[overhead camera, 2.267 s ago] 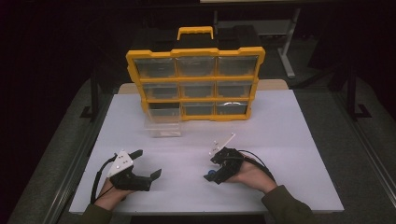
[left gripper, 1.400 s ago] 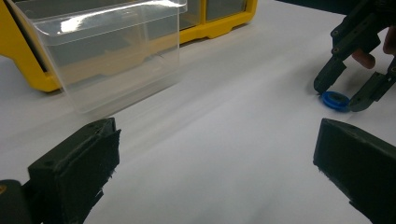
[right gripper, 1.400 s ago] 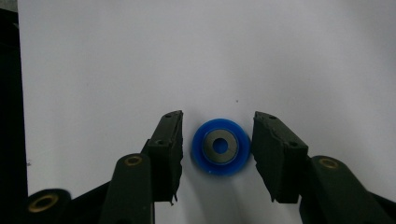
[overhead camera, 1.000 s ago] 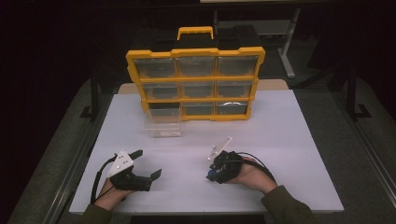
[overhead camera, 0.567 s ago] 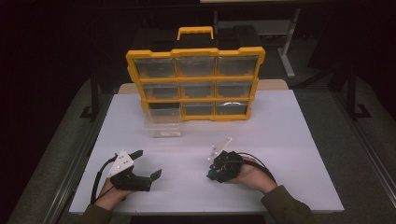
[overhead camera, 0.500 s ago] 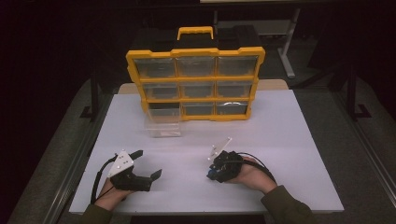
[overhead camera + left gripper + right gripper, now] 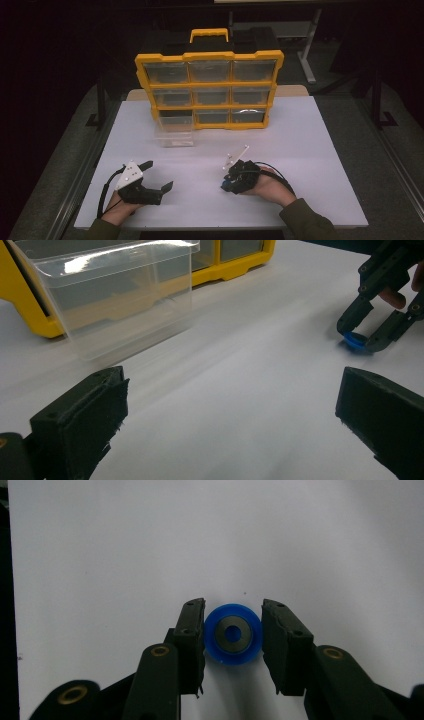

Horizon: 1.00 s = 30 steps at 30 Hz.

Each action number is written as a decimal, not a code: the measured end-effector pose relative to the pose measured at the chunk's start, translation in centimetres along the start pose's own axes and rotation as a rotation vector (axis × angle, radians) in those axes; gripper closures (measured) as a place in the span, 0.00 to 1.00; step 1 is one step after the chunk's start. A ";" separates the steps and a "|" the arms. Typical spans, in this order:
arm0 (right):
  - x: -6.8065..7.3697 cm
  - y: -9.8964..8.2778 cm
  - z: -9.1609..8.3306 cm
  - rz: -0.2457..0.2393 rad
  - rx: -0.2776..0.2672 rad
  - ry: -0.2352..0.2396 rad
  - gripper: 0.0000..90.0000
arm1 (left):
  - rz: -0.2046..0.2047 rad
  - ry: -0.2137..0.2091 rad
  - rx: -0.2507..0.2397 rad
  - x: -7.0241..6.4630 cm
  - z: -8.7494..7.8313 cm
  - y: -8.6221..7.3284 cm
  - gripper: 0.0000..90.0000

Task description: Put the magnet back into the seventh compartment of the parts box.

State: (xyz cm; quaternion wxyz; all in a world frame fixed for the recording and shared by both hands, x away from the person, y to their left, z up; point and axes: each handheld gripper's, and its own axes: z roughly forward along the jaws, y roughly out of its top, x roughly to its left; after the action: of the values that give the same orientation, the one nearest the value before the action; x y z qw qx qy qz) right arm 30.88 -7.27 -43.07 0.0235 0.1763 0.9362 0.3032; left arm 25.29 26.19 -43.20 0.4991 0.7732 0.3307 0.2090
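Yellow 9-drawer organizer (image 7: 210, 90) upright at back of white table (image 7: 310, 145) w/ clear drawer (image 7: 174, 131) out front.

In the high view the blue wheel (image 7: 233, 634) is hiding under the right gripper (image 7: 230, 181) — the organizer's (image 7: 209, 90) drawer contents are staying unreadable.

The surface (image 7: 310, 145) looks matt white and smooth. The organizer (image 7: 210, 90) is glossy yellow plastic; its pulled-out drawer (image 7: 120, 295) is clear shiny plastic. The blue wheel (image 7: 233, 634) is smooth plastic with a metal hub.
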 end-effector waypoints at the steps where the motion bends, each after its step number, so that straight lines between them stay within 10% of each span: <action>1: -0.1 0.1 -0.1 -0.003 -0.003 -0.003 0.68 | 0.000 0.000 0.000 0.0 0.0 0.0 0.00; 30: -1.4 2.5 -1.3 0.040 -0.043 0.001 0.68 | -0.004 -0.003 -0.002 0.0 0.0 0.0 0.00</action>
State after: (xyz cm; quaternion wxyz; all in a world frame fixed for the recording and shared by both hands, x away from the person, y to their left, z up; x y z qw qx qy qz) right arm 32.76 -6.59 -40.67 0.0210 0.1944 0.9257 0.3238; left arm 25.32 26.21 -43.20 0.5008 0.7723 0.3314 0.2074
